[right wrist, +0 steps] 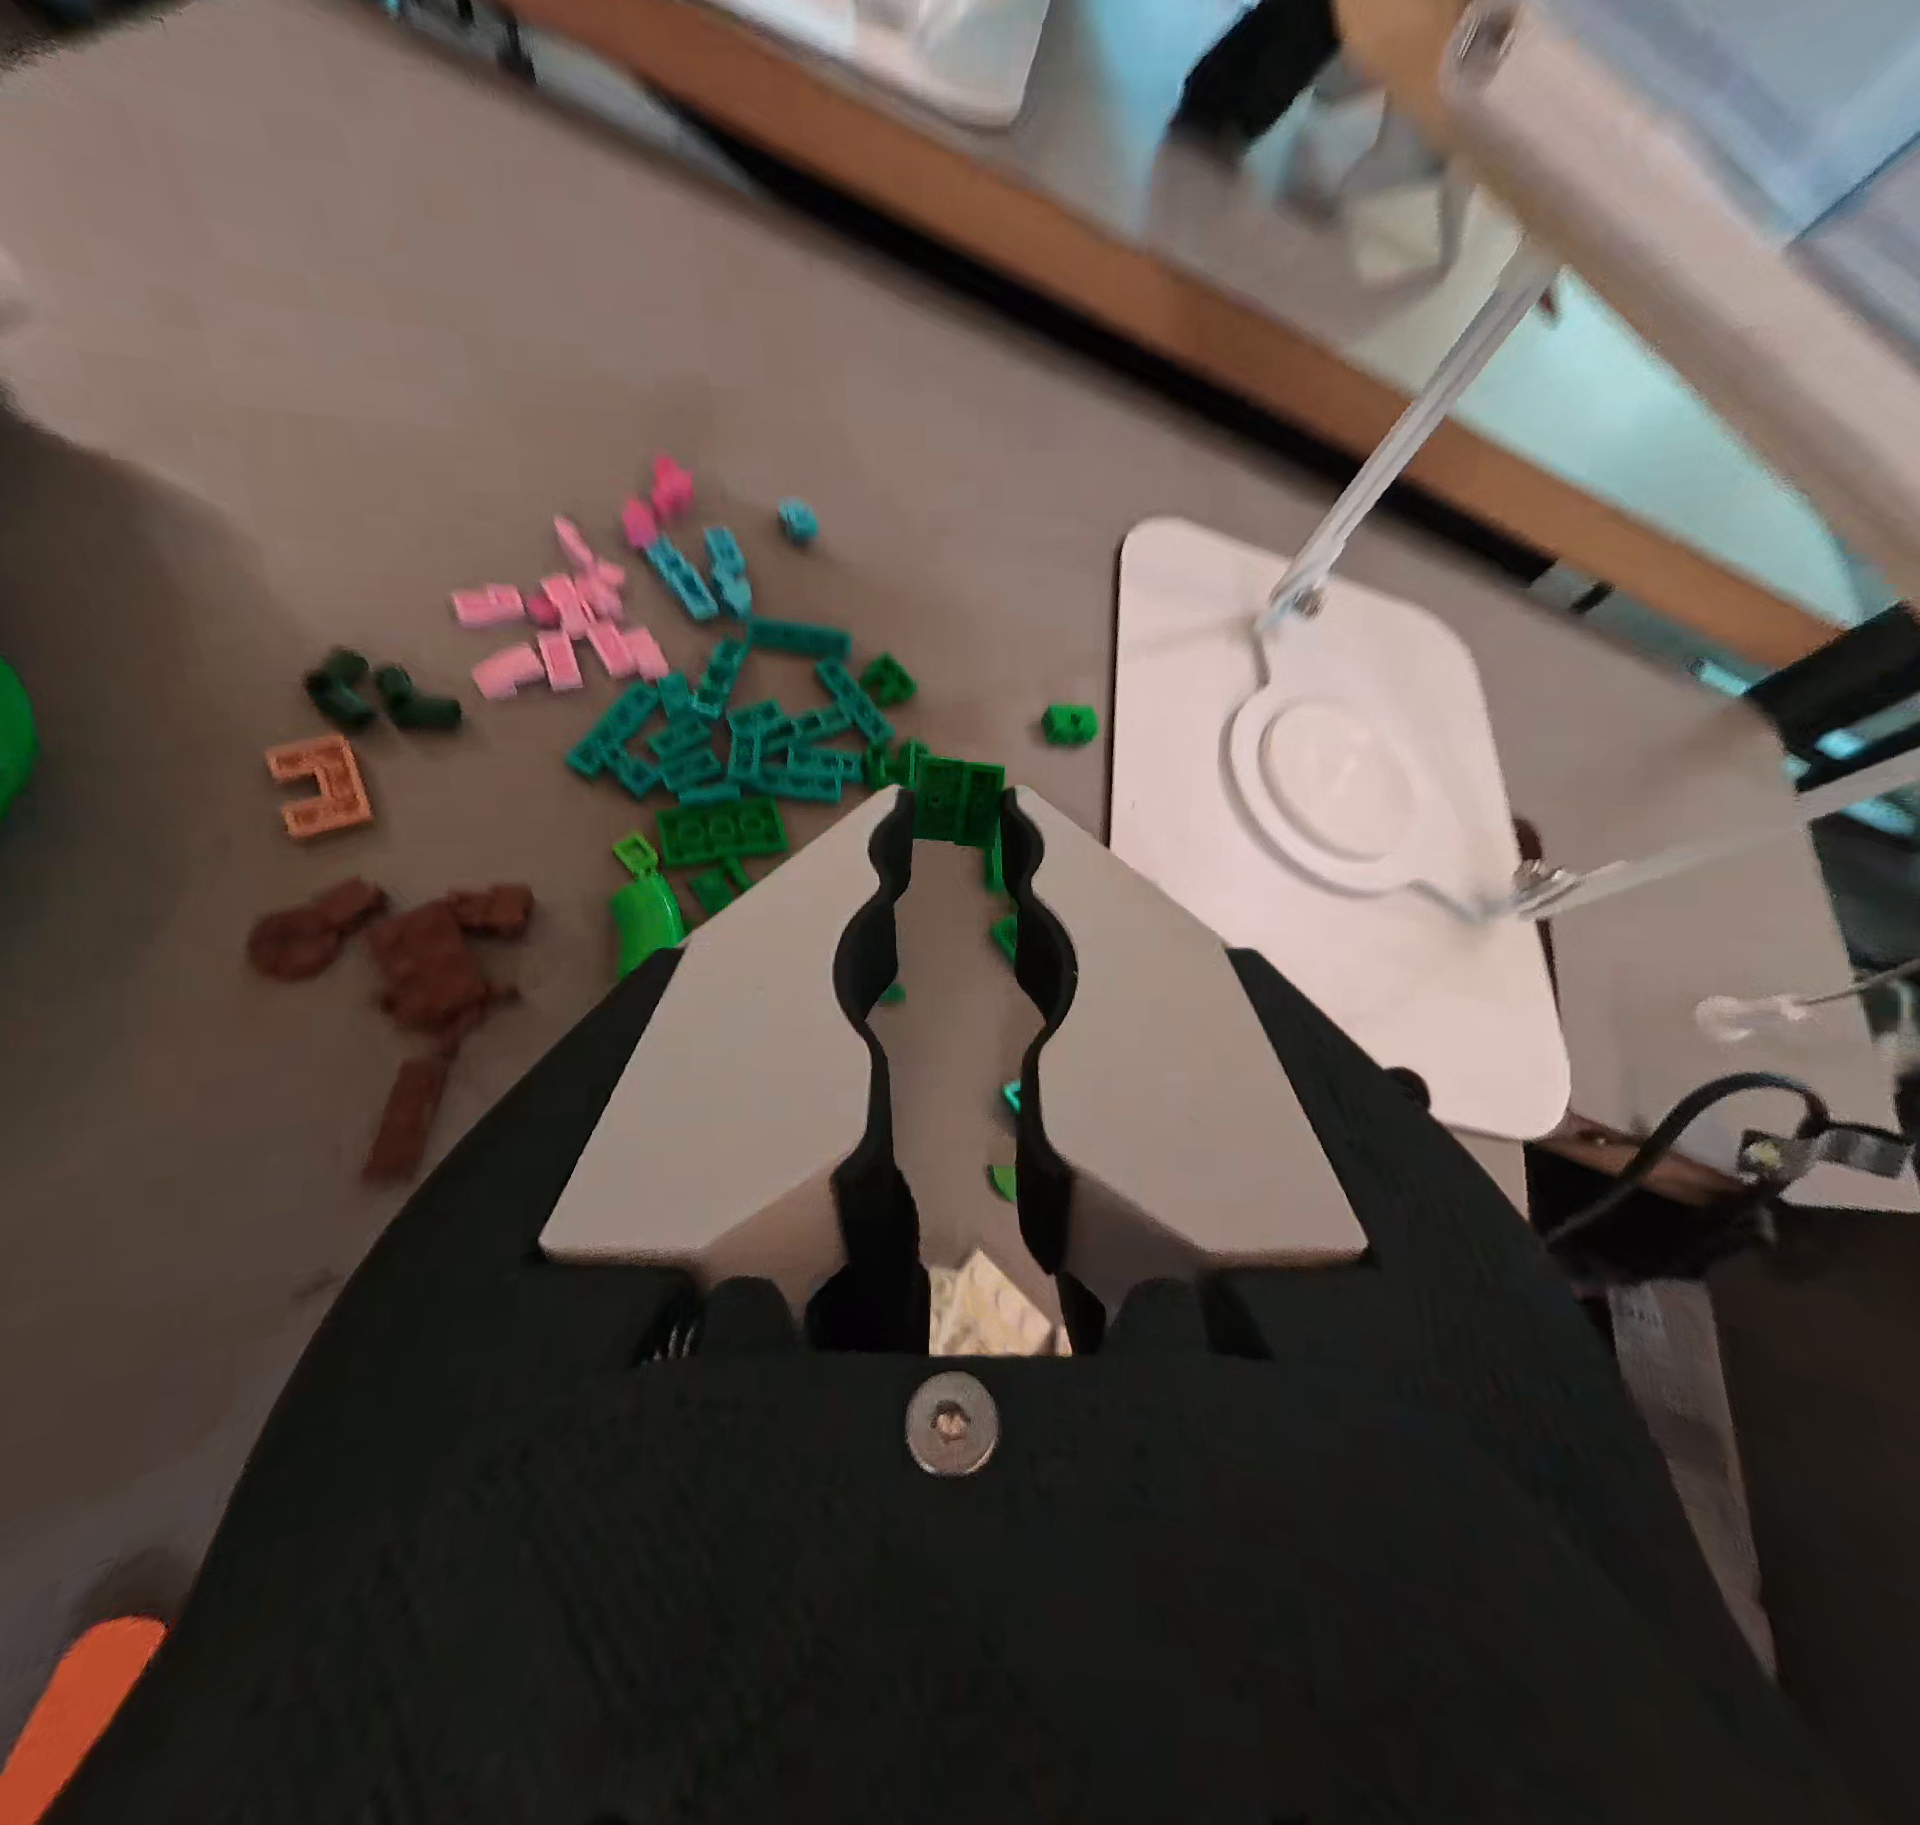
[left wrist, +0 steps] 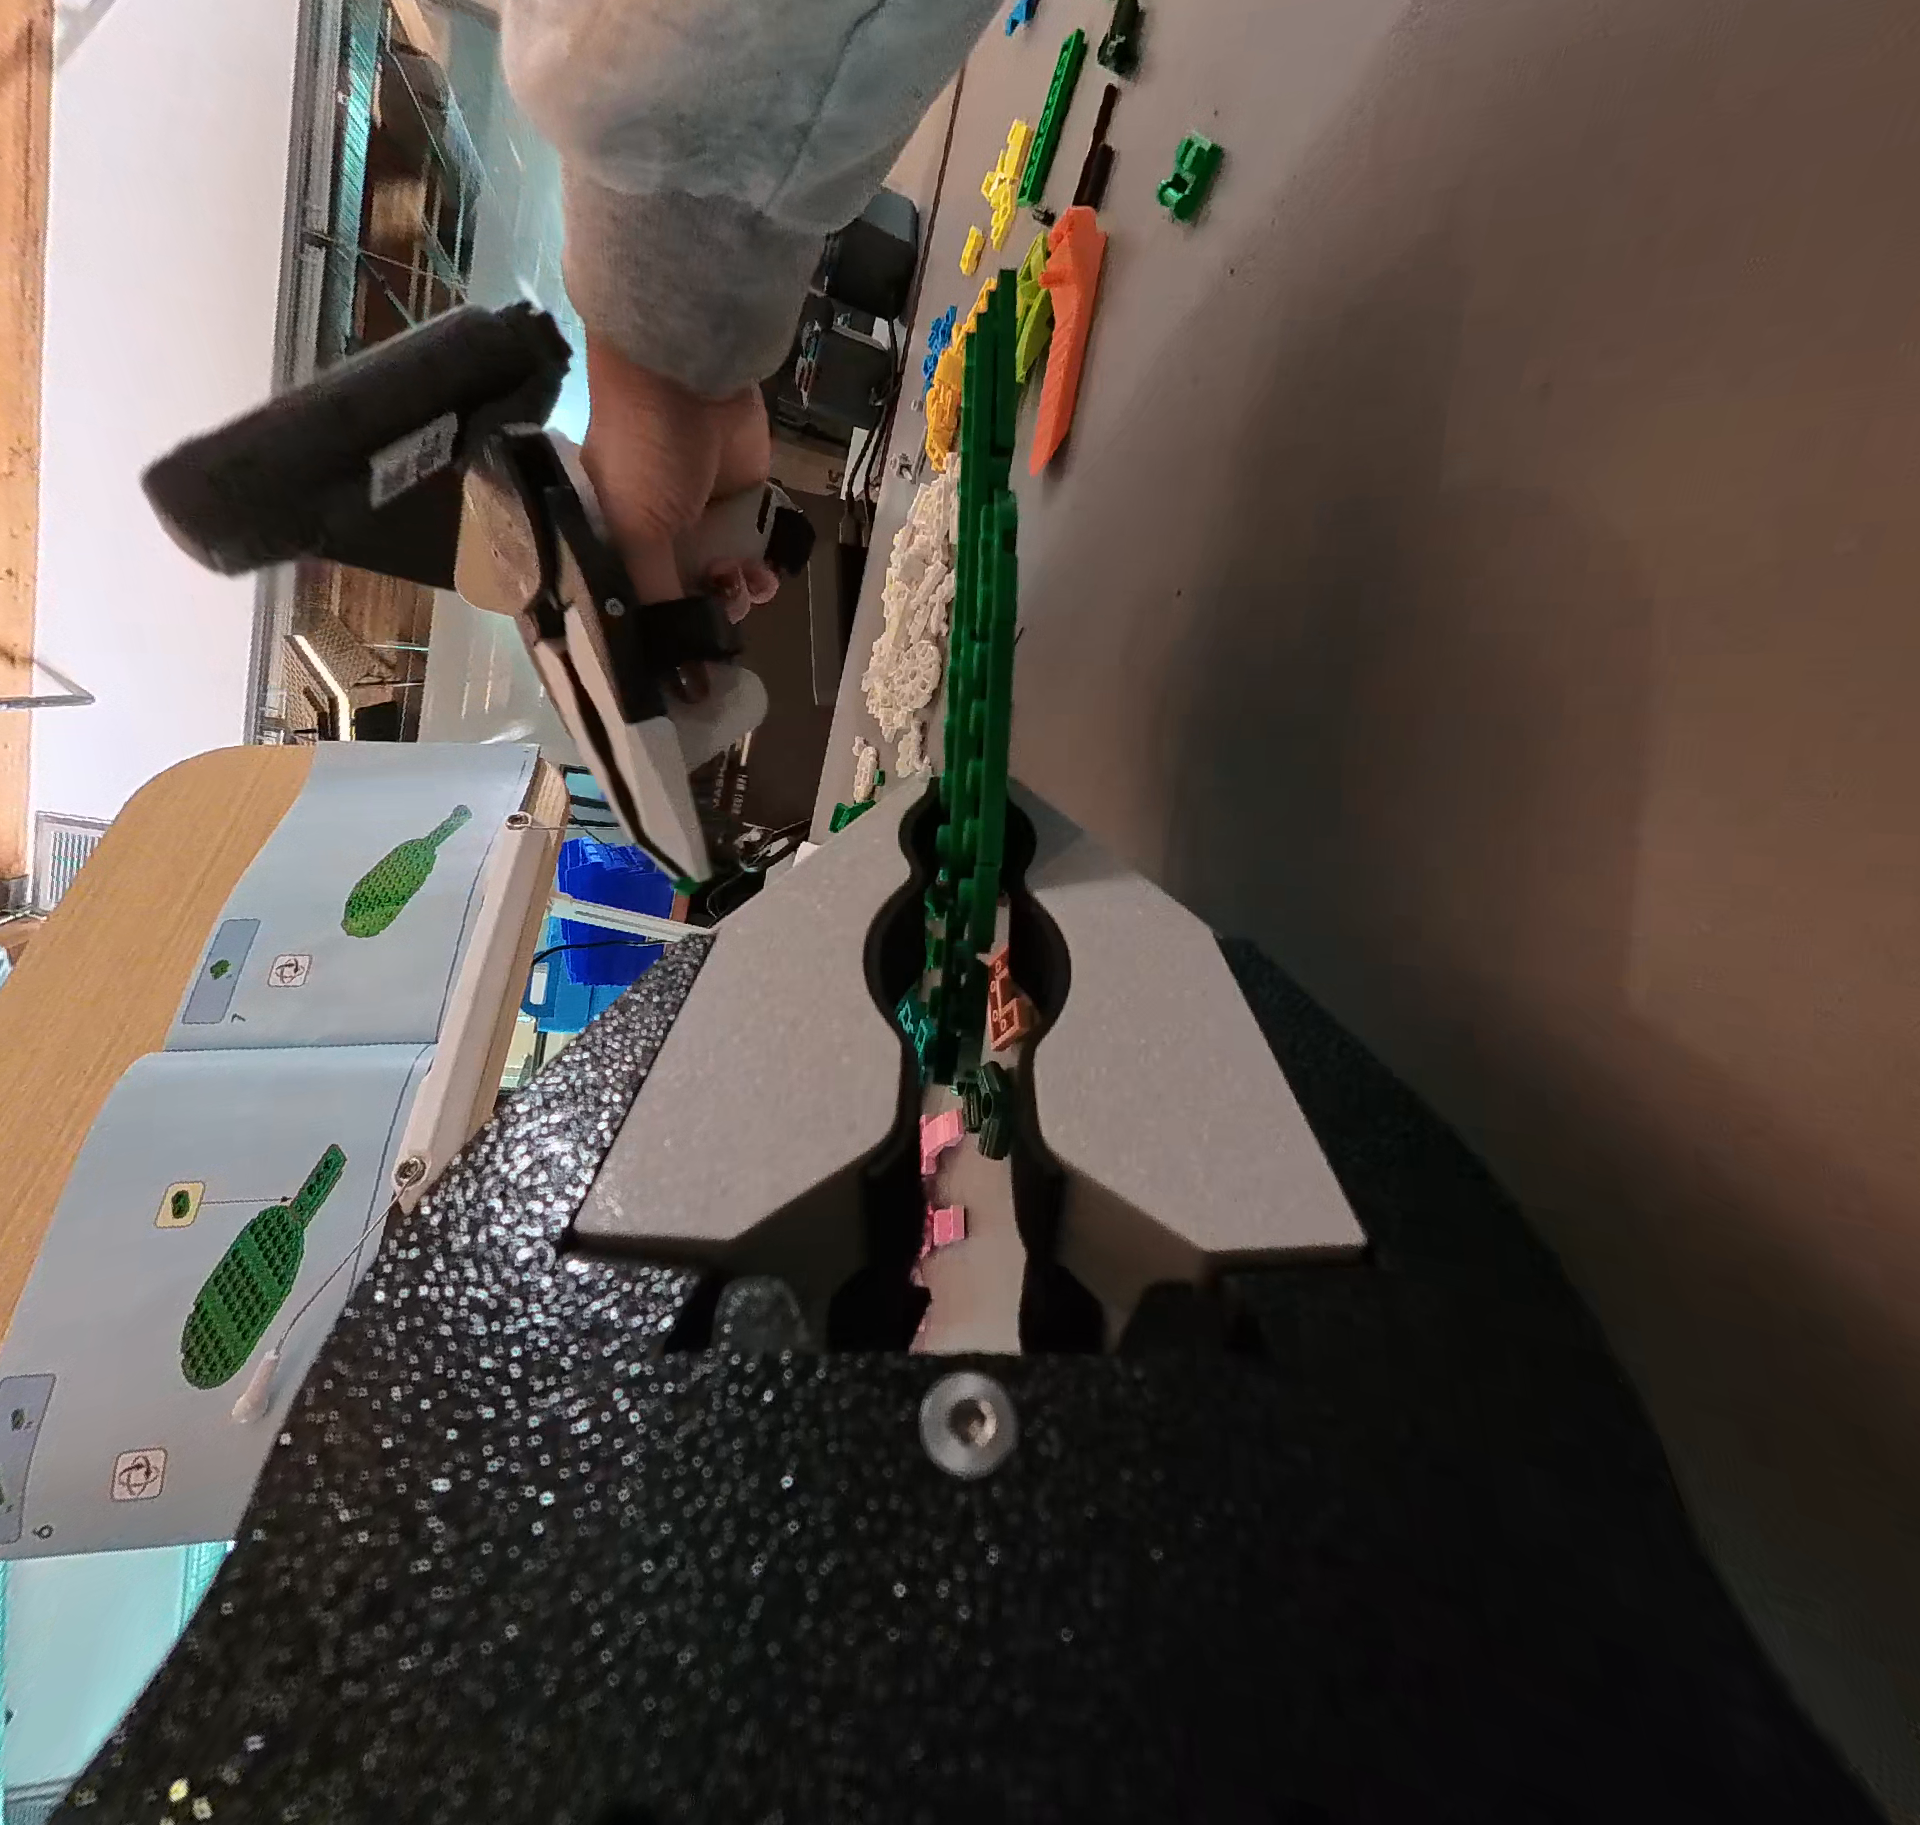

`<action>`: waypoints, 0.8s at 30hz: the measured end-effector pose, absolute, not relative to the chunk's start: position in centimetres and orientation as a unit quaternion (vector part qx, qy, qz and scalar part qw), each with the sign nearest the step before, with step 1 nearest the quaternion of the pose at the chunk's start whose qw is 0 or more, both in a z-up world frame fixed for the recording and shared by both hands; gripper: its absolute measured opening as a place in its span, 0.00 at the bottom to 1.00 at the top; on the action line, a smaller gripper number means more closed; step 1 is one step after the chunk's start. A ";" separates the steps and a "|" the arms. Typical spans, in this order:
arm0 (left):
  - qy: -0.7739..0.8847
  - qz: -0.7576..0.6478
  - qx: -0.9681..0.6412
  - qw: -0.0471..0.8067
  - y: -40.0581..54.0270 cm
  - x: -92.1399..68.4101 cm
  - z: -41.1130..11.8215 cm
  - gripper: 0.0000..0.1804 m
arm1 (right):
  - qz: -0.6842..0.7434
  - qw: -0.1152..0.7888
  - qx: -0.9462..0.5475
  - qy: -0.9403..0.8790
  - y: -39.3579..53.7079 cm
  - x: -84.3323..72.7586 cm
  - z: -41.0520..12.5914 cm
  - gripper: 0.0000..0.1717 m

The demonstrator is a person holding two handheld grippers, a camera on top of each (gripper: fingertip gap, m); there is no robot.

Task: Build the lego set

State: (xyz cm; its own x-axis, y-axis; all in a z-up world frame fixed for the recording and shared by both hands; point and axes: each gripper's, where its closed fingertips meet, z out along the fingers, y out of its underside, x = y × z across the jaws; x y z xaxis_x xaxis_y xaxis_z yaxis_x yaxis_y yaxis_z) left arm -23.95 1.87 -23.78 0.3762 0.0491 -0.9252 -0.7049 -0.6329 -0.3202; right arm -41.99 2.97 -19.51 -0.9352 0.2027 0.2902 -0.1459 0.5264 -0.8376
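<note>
Green plate: a long, dark green stack of toy-brick plates (left wrist: 977,632) stands edge-on between the left gripper's fingers, running from the fingertips toward 12 o'clock in the left wrist view.
Left gripper: the left gripper (left wrist: 971,819) is clenched on that green plate, both pads pressed against its flat sides.
Small green brick: a small green brick (right wrist: 958,796) sits at the tips of the right gripper, above the desk.
Right gripper: the right gripper (right wrist: 956,801) grasps the small green brick, one pad on each side of it; in the left wrist view it shows at 10 o'clock with a green bit at its tip.
Hand: a hand (left wrist: 675,466) in a grey sleeve (left wrist: 717,113) holds the right gripper's handle.
Desk: the grey desk (right wrist: 312,269) carries loose bricks.
Bricks near right gripper: teal pieces (right wrist: 727,726) lie just beyond the fingertips at 11 o'clock, pink ones (right wrist: 561,622) farther off, brown ones (right wrist: 416,954) at 9 o'clock.
Bricks near left gripper: white pieces (left wrist: 914,612) lie beside the green plate, an orange piece (left wrist: 1070,331) and yellow ones (left wrist: 1003,186) beyond it.
Stand: a white base (right wrist: 1340,819) at 3 o'clock of the right gripper.
Booklet: pale blue pages (left wrist: 312,996) with green drawings, at 9 o'clock of the left gripper.
</note>
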 end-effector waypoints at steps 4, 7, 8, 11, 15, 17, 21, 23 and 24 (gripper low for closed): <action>0.220 0.513 -0.744 0.367 1.8 -24.0 -23.8 0.03 | 0.526 0.209 -0.007 -0.824 2.5 -41.0 -17.7 0.09; 0.220 0.512 -0.744 0.368 1.8 -24.0 -23.8 0.03 | 0.531 0.224 -0.004 -0.817 2.2 -40.8 -17.4 0.09; 0.220 0.513 -0.744 0.367 1.9 -24.0 -23.8 0.03 | 0.529 0.226 -0.004 -0.818 2.2 -40.7 -17.4 0.09; 0.221 0.513 -0.744 0.366 1.9 -24.0 -23.8 0.03 | 0.512 0.233 -0.006 -0.827 2.3 -41.0 -17.9 0.09; 0.222 0.514 -0.744 0.365 1.9 -24.0 -23.8 0.03 | 0.497 0.232 -0.015 -0.836 2.6 -41.3 -18.4 0.09; 0.221 0.514 -0.744 0.365 1.9 -24.0 -23.8 0.03 | 0.496 0.237 -0.017 -0.835 2.7 -41.4 -18.3 0.09; 0.221 0.513 -0.744 0.366 1.8 -24.0 -23.7 0.03 | 0.495 0.245 -0.018 -0.833 2.9 -41.4 -18.1 0.09; 0.221 0.513 -0.744 0.366 1.8 -24.0 -23.8 0.03 | 0.492 0.245 -0.019 -0.835 3.0 -41.4 -18.2 0.09; 0.221 0.513 -0.744 0.366 1.9 -24.0 -23.8 0.03 | 0.490 0.245 -0.019 -0.837 3.1 -41.4 -18.4 0.09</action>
State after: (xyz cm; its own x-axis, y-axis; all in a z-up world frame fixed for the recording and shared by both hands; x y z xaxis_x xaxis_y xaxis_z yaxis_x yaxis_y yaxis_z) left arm -24.00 1.85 -23.76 0.3753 0.0461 -0.9257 -0.7050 -0.6342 -0.3174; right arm -41.42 3.11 -18.35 -0.8795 0.2718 0.3907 -0.2075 0.5199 -0.8287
